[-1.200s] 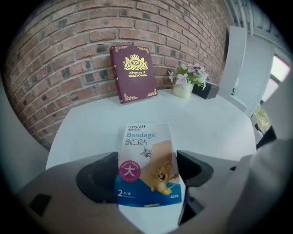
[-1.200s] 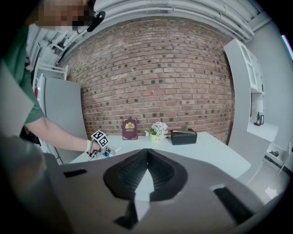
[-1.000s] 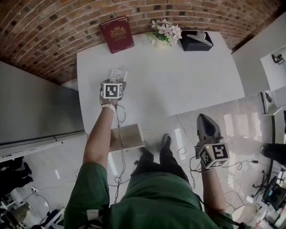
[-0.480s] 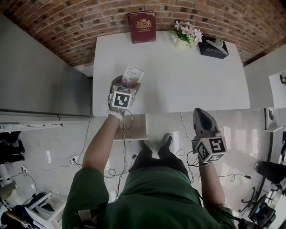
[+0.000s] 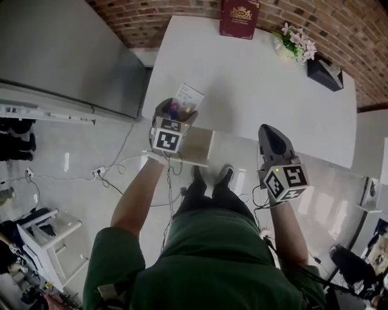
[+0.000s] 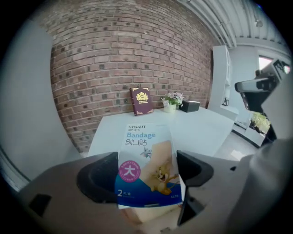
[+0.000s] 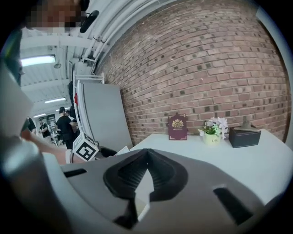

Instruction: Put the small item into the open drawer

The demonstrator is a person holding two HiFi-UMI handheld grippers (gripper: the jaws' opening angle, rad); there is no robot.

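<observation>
Left gripper view, left tool pinching bandage pack, drawer only overhead

Along the desk's far edge stand a book, flowers to its right, then a box. At the near edge, the left tool holds a pack above the drawer. The right tool hangs further right, off the desk.

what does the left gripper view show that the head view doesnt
Only the left gripper view: the print on the bandage packet, a cartoon and the word Bandage, with the left gripper shut on it. Only the head view: the open drawer below the white table, and the right gripper over the floor. Both: that table, the red book, flowers, black box.
</observation>
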